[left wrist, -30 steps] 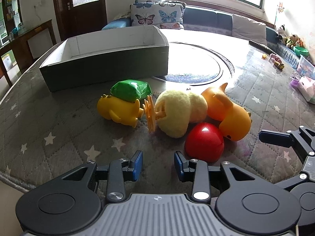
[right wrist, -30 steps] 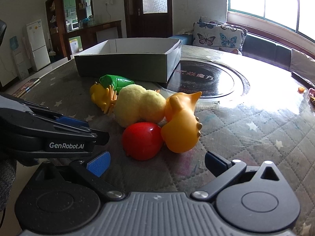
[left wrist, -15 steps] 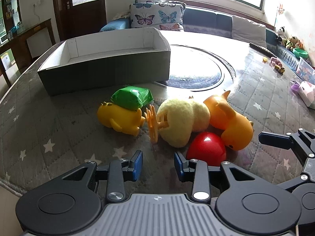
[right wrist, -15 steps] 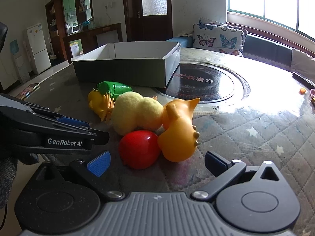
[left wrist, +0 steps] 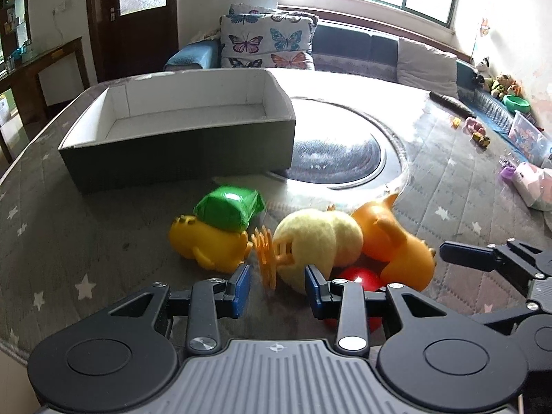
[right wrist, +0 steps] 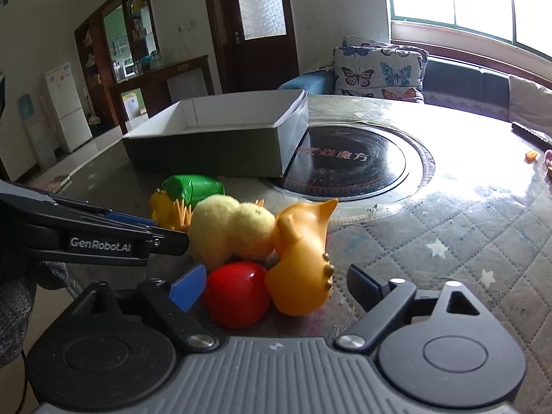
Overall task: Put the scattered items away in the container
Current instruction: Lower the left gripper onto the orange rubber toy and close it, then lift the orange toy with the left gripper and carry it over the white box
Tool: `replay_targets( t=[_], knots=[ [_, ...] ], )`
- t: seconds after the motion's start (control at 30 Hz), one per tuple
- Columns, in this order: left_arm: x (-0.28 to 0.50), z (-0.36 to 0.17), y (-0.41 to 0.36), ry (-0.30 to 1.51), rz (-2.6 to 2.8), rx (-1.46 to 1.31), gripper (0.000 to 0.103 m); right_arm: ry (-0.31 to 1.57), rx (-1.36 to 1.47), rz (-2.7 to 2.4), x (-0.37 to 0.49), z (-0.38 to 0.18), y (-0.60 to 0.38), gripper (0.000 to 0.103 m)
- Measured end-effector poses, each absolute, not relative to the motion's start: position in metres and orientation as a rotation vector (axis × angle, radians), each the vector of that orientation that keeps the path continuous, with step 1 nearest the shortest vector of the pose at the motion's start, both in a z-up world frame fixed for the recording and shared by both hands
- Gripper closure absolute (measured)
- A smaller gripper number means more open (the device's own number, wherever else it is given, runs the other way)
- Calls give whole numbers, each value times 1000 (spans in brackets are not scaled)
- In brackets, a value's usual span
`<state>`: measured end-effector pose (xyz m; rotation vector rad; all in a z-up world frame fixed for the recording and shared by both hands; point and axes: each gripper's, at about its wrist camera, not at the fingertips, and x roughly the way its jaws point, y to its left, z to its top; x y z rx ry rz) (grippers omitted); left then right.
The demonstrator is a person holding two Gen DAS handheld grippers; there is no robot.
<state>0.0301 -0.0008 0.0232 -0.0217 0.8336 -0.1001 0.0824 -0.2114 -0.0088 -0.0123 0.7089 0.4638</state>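
Note:
An empty grey box with white inside point(left wrist: 179, 145) point(right wrist: 214, 145) stands at the back left of the table. In front of it lies a heap of toys: a green packet point(left wrist: 227, 208) point(right wrist: 193, 188), a yellow rubber toy point(left wrist: 207, 245), a fuzzy yellow plush duck point(left wrist: 310, 241) point(right wrist: 231, 231) with orange feet, an orange rubber dinosaur point(left wrist: 396, 252) point(right wrist: 303, 255) and a red ball point(left wrist: 358, 276) point(right wrist: 238, 293). My left gripper point(left wrist: 276, 289) is open, its fingers around the duck's feet. My right gripper point(right wrist: 272, 286) is open wide around the red ball and dinosaur.
A dark round glass plate point(left wrist: 334, 155) point(right wrist: 348, 158) is set in the table's middle. Small toys and a pink bag point(left wrist: 531, 183) lie at the right edge. A sofa with butterfly cushions point(left wrist: 269, 41) stands behind the table.
Both grippers have moved forward to the heap. The left gripper's fingers now reach the duck's feet; the right gripper's fingers now flank the red ball and dinosaur.

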Motion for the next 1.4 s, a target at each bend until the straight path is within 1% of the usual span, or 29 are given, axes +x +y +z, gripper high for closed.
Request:
replay_targets(
  t=[0.17,0.33,0.37,0.43,0.5,0.53,0.9,1.2,1.4],
  knots=[
    [36,32,-3,813,-134,-27,65,726,27,451,94,-10,-217,25],
    [45,38,-11,802,-183,-29,65,754,65,439,105,-15,-220,42],
    [47,39,-13,801,-191,-30,65,759,69,438,107,-16,-220,43],
    [53,39,-17,799,-222,-38,65,767,74,437,108,-18,-221,52],
    [58,40,-22,798,-246,-40,65,775,78,435,110,-20,-221,59],
    [61,40,-25,798,-257,-39,65,779,83,436,111,-21,-222,60],
    [103,33,-50,843,-409,-43,65,758,78,444,114,-21,-225,61],
    [129,16,-55,928,-455,-39,65,759,48,464,115,-22,-225,61],
    [138,9,-53,970,-487,-54,61,771,40,474,118,-22,-225,60]
  ],
)
